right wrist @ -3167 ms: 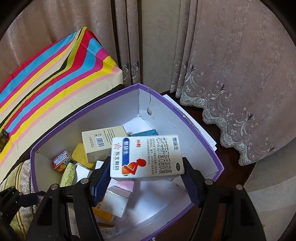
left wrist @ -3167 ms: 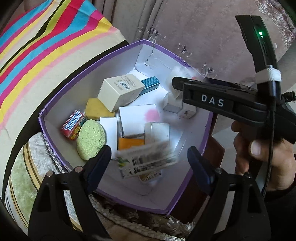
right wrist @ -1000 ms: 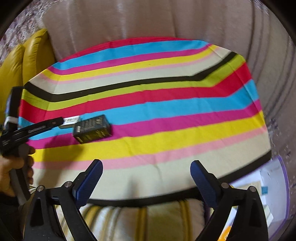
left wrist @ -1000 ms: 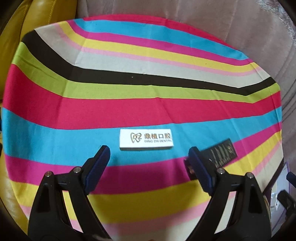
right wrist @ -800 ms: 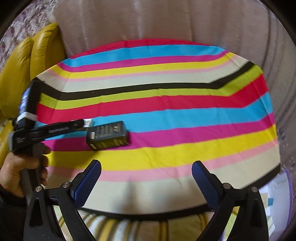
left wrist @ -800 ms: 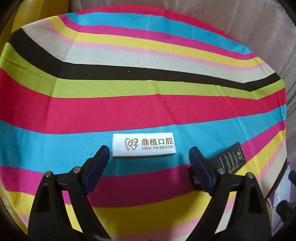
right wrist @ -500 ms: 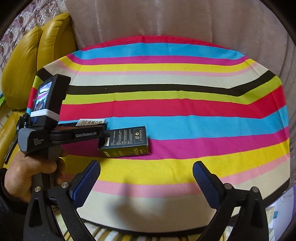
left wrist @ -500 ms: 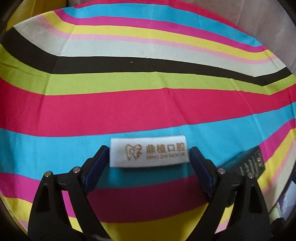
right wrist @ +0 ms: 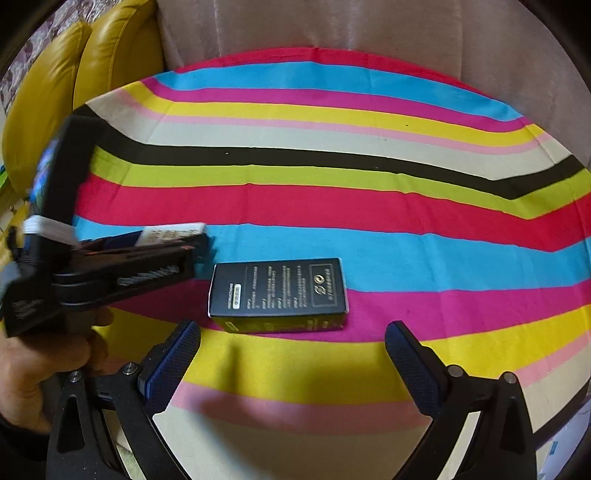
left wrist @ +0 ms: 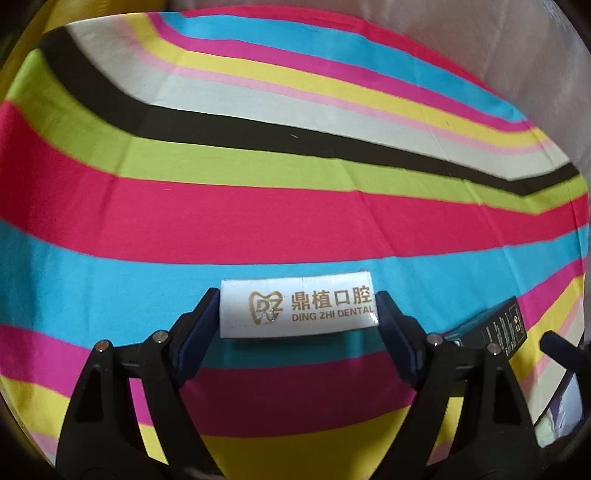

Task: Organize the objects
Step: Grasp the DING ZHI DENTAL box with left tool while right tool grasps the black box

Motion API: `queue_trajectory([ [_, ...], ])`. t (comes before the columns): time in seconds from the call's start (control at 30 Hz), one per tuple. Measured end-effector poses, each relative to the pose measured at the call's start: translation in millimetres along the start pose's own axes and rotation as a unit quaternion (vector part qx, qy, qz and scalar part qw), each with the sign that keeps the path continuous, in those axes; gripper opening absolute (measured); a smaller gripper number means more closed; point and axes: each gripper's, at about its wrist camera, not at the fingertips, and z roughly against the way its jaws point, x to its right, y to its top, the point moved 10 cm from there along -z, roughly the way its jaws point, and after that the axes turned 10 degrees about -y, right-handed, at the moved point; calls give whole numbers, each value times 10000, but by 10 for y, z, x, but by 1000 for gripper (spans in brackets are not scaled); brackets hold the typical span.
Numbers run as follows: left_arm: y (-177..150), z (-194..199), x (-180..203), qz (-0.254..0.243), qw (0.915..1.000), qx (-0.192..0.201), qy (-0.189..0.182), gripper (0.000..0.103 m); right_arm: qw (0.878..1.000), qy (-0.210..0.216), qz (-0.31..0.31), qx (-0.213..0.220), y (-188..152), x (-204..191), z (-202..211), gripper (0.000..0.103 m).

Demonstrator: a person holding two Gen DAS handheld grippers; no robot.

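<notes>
A white box [left wrist: 295,310] printed "DING ZHI DENTAL" lies on the blue stripe of the striped cloth [left wrist: 258,206]. My left gripper [left wrist: 295,299] spans it lengthwise, jaws closing, and both pads touch its short ends. The right wrist view shows that same left gripper [right wrist: 192,243] side-on with the white box [right wrist: 173,232] between its fingers. A black box [right wrist: 279,291] with gold print lies flat to the right of it on the pink stripe, also visible as the black box [left wrist: 495,325]. My right gripper [right wrist: 293,326] stands open just short of the black box, nothing between its fingers.
A person's hand [right wrist: 29,369] holds the left gripper's handle. A yellow leather sofa [right wrist: 48,85] and a pale curtain [right wrist: 332,26] lie behind the cloth. A corner of the purple-rimmed storage box [right wrist: 565,450] shows at the lower right.
My left gripper came down over the white box and narrowed until its pads met the box's ends. My right gripper moved left, bringing the black box close in front of its open fingers.
</notes>
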Motion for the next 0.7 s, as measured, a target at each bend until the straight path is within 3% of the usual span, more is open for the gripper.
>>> queue_trajectory([
  [0.37, -61, 178, -76, 106, 9996, 245, 60, 84, 9999, -106, 57, -112, 69, -42, -201, 102],
  [0.6, -50, 77, -51, 25, 9998, 202, 59, 84, 9994, -246, 97, -232, 63, -69, -395, 102],
  [0.7, -59, 82, 6, -67, 9998, 198, 62, 84, 9992, -318, 127, -229, 67, -54, -435, 96],
])
